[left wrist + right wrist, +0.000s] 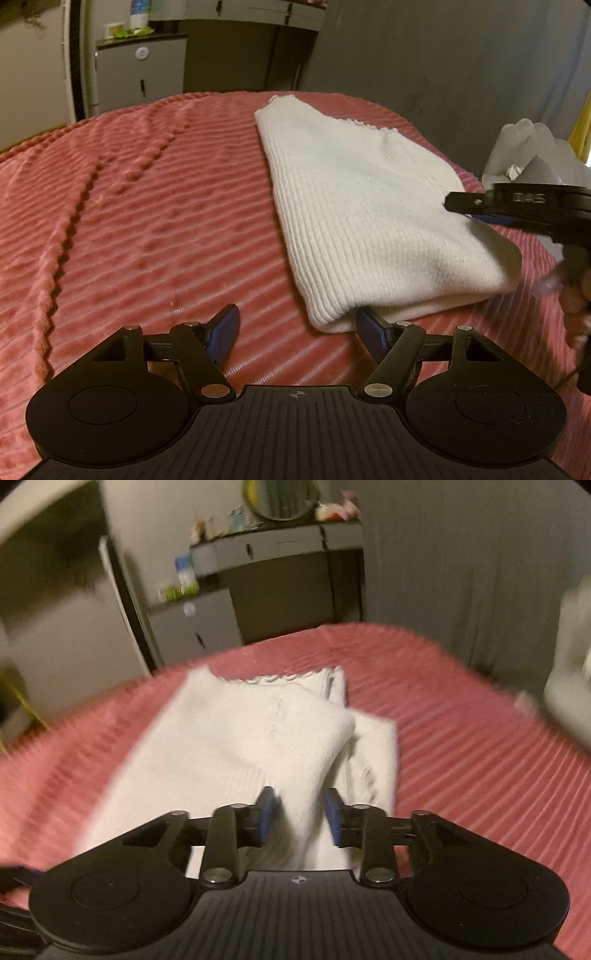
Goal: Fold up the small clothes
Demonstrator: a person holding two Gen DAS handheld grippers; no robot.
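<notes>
A white ribbed knit garment [369, 206] lies folded on the pink ribbed bedspread [140, 221]. My left gripper [297, 332] is open and empty, low over the bedspread at the garment's near left corner; its right pad sits just under the fold's edge. My right gripper [480, 210] shows from the side at the garment's right edge. In the right wrist view, which is blurred, my right gripper [300, 818] is open with the white garment [240, 738] running between its blue pads [266, 814], which do not press on it.
A grey cabinet [140, 74] and a dark desk [243, 55] stand beyond the bed's far edge. A white plastic bag [532, 155] sits at the right side of the bed. A grey wall lies behind.
</notes>
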